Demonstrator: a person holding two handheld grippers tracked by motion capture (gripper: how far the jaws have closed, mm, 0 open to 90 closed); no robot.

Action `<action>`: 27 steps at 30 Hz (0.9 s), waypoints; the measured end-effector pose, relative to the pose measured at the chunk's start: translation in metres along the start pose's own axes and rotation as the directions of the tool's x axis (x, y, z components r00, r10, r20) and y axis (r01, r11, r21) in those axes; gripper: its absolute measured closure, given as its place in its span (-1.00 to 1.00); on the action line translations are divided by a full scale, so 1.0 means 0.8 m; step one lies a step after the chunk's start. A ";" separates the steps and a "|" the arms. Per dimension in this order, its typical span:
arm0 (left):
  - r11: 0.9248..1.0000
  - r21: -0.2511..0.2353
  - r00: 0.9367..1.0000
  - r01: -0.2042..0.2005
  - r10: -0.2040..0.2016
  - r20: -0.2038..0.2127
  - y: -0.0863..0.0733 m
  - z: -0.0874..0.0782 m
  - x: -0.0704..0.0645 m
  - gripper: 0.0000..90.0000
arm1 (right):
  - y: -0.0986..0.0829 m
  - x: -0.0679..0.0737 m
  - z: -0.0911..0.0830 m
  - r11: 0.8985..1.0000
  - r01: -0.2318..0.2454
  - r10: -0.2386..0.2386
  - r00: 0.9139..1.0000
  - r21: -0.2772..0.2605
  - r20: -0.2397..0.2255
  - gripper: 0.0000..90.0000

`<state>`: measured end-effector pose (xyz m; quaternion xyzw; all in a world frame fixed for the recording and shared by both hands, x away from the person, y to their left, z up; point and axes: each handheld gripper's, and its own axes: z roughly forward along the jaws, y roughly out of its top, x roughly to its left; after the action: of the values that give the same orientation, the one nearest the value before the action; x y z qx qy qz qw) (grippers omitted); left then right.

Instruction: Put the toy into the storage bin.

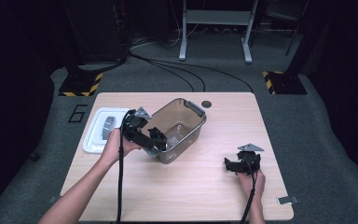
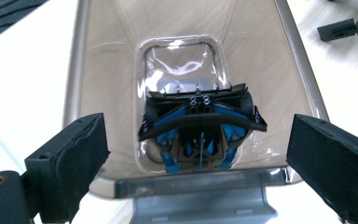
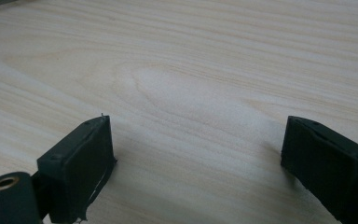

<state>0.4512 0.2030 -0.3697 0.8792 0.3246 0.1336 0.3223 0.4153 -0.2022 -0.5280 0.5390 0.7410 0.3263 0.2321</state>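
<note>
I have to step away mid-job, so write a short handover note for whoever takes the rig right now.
Left gripper: open, at the near end of the clear brown bin, jaws either side of its grey handle.
Right gripper: open, holding nothing, low over bare table at the right.
The bin holds nothing. White lid lies to its left.
Done: lid is off.
Left: probably grip the bin; the lid is still to go on.

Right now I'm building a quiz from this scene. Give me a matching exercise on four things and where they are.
Things:
1. Bin
2. Lid
3. Left gripper
4. Right gripper

Places:
A. flat near the table's left edge
B. over bare wood, jaws apart
C. mid-table, tilted, open top
D. at the bin's near end, jaws apart

Pairs: 1-C, 2-A, 3-D, 4-B
</note>
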 end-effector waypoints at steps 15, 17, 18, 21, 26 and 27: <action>0.997 -0.024 0.995 0.078 -0.080 -0.062 -0.036 -0.041 0.045 -0.94 | 0.000 0.000 0.000 1.000 0.000 0.000 1.000 0.001 0.002 -0.82; 0.995 -0.034 0.992 0.094 -0.096 -0.076 -0.043 -0.043 0.052 -0.94 | 0.000 0.000 0.000 1.000 0.000 0.000 1.000 0.001 0.002 -0.82; 0.993 -0.042 0.991 0.108 -0.111 -0.081 -0.046 -0.043 0.056 -0.94 | 0.000 0.000 0.000 1.000 0.000 0.000 1.000 0.001 0.002 -0.82; 0.988 -0.046 0.984 0.148 -0.152 -0.094 -0.059 -0.044 0.072 -0.94 | 0.000 0.000 0.000 1.000 0.000 0.000 1.000 0.001 0.002 -0.82; 0.974 -0.066 0.968 0.218 -0.225 -0.112 -0.080 -0.040 0.098 -0.94 | 0.000 0.000 0.000 1.000 0.000 0.000 1.000 0.001 0.002 -0.81; 0.974 -0.066 0.968 0.218 -0.225 -0.112 -0.080 -0.040 0.098 -0.94 | 0.000 0.000 0.000 1.000 0.000 0.000 1.000 0.001 0.002 -0.81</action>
<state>0.4650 0.3067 -0.3851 0.8191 0.4357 0.1574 0.3385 0.4152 -0.2021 -0.5280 0.5394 0.7409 0.3256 0.2327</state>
